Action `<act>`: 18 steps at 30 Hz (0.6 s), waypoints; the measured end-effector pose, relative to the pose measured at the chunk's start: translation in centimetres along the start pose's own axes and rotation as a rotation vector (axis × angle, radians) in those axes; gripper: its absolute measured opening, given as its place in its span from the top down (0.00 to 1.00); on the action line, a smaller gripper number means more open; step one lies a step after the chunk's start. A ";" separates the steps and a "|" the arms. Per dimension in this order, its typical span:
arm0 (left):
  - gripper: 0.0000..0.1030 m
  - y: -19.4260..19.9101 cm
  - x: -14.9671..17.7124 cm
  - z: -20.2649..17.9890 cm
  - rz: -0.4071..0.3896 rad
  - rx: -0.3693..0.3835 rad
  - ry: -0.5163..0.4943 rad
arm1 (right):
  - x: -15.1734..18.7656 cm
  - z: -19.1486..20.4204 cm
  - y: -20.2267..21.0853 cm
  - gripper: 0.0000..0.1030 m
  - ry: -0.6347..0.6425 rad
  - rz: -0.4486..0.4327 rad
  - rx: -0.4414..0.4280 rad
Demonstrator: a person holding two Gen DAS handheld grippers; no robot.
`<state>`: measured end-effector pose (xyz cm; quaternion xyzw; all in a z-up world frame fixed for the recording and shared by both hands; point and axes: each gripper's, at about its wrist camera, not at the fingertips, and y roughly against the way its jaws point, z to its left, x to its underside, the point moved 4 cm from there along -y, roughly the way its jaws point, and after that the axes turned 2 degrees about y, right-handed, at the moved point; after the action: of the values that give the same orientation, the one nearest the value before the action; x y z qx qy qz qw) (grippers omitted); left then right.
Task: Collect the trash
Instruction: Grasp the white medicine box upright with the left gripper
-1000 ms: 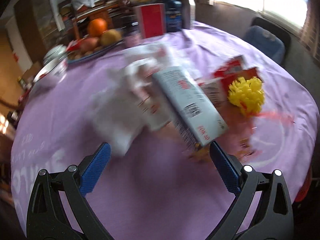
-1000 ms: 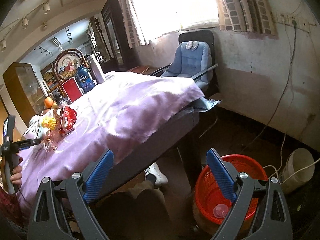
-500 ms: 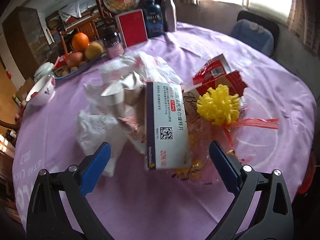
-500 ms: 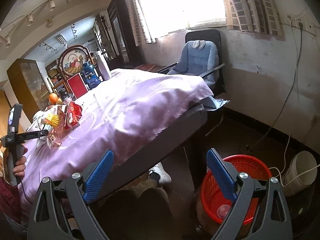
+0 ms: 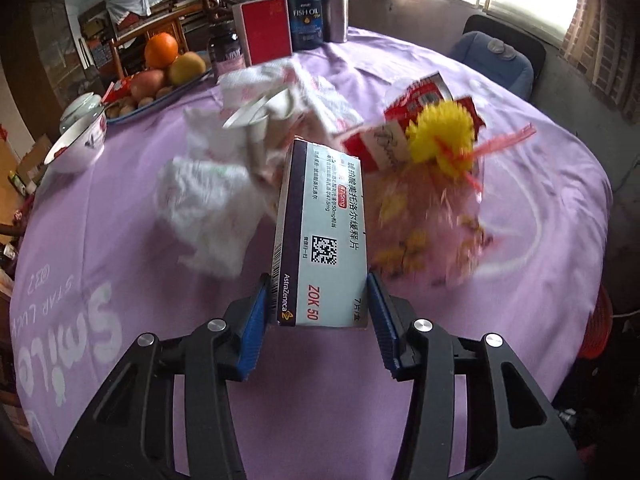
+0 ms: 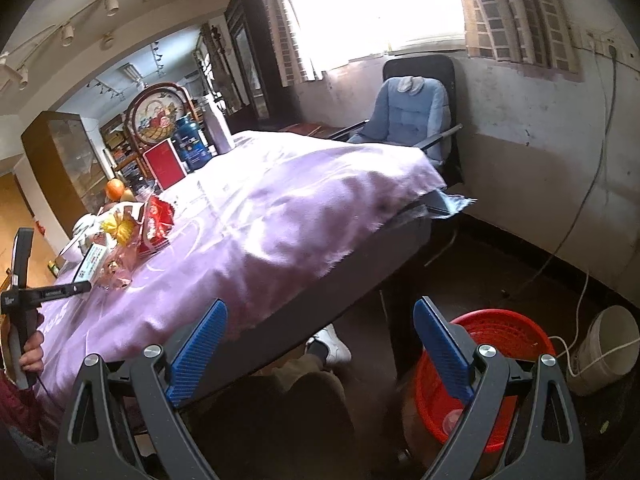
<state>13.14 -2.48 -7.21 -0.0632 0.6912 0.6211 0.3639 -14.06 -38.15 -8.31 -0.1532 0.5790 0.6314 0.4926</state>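
Observation:
My left gripper is shut on a white and purple medicine box, holding it by its near end above the purple tablecloth. Behind it lie crumpled white paper wrappers, a red packet and a clear plastic bag with a yellow bow. My right gripper is open and empty off the table's edge, above the floor. A red waste basket stands on the floor under its right finger. The left gripper with the box also shows in the right wrist view.
At the table's far side stand a fruit plate, a bowl, a red box, a fish oil bottle and a metal bottle. A blue chair stands by the wall. A white bucket sits beside the basket.
My left gripper has closed on the medicine box, which was between its open fingers before, and has lifted its near end. The right gripper has barely moved and stays open.

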 end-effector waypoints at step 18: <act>0.53 -1.3 1.1 -1.2 0.033 -0.057 -0.102 | -1.5 9.4 -2.2 0.10 0.149 0.037 -0.196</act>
<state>12.54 -3.43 -8.99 -0.0304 0.6547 0.6488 0.3867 -8.01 -30.84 -5.77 -0.2362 0.5521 0.6809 0.4192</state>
